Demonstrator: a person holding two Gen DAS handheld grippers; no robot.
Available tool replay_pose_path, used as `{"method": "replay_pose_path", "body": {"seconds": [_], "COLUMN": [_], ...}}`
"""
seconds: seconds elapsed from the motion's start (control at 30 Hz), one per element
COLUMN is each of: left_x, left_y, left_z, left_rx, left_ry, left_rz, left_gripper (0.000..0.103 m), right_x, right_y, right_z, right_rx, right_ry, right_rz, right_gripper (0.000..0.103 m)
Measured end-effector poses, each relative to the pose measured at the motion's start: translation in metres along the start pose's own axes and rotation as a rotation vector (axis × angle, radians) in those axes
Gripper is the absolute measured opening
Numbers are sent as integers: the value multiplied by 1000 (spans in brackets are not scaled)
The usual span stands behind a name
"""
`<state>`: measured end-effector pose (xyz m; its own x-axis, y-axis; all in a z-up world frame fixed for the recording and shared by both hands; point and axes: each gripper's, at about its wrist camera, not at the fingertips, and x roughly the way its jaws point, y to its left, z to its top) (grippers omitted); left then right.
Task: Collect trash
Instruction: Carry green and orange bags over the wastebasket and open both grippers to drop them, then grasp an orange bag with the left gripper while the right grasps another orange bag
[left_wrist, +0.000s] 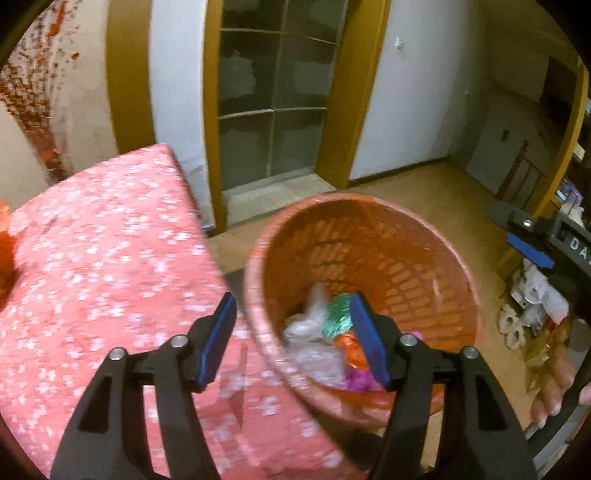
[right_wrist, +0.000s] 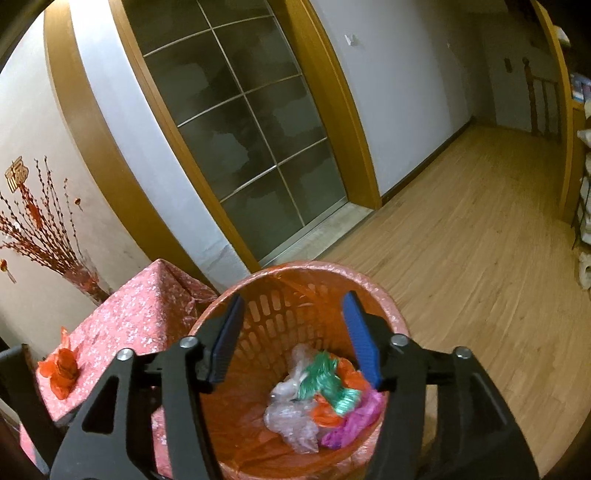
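- I am holding my right gripper (right_wrist: 293, 338) above the mouth of the orange trash basket (right_wrist: 258, 314), jaws spread apart and nothing between the pads; the wrappers show straight through the gap, lying at the bottom.
- I am keeping my left gripper (left_wrist: 293, 339) released as well, empty, hanging over the near-left rim of the same trash basket (left_wrist: 406, 229), half above the pink flowered surface (left_wrist: 110, 240) and half above the opening.
- I am reading the right gripper (left_wrist: 530, 251) as well off toward the right edge in the left wrist view, with the fingers of a hand (left_wrist: 554, 384) below it.
- The relation the coming move depends on, as I judge it: one crumpled orange wrapper (right_wrist: 62, 367) is lying on the flowered surface (right_wrist: 129, 314), away to the left of the basket. My left gripper looks the nearer of the two, so I would be swinging that one leftward. The wrapper is a bunched lump with no clear long axis.
- Counting the basket's contents: one green wrapper (right_wrist: 325, 380), one magenta piece (right_wrist: 351, 424), at least one orange piece (right_wrist: 325, 410), and clear plastic (right_wrist: 291, 417) that may be one or two pieces; I cannot tell which.
- Counting the rest: one basket, one surface, two grippers.
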<state>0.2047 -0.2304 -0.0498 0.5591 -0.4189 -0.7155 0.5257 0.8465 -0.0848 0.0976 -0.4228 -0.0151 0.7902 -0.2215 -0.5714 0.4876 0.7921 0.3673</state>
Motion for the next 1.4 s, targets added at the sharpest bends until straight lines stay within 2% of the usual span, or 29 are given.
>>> {"method": "replay_pose_path", "body": {"seconds": [0.2,0.43,0.73,0.87,1.07,1.23,1.3,1.37,1.4], "left_x": [-29,-68,-118,-117,-83,-55,-47,-41,-40], "left_y": [50,126,269,324,390,406,405,406,405], "left_z": [-8,-16,4,22,30,14,10,6,3], "left_rx": [-53,-159,-343,-371,-459,-473,-474,-486,-487], "left_ry": [-49,-109,-188,-176,-64,24,38,58,63], "left_rz": [117,258,498,573,578,518,486,456,444], "left_gripper": [71,75,77,77,77,76,69,48,43], "right_x": [-4,-5,8,16,27,31,31,30,29], "right_y": [20,49,103,124,142,157,161,168,171], "right_z": [-9,-23,-46,-53,-62,-69,-71,-74,-75], "right_rx": [-87,-168,-285,-333,-369,-410,-421,-435,-444], "right_ry": [-10,10,53,69,94,105,109,111,111], "right_rz": [-27,0,49,53,53,56,61,69,75], "right_gripper": [60,60,60,60,60,60,60,60,60]}}
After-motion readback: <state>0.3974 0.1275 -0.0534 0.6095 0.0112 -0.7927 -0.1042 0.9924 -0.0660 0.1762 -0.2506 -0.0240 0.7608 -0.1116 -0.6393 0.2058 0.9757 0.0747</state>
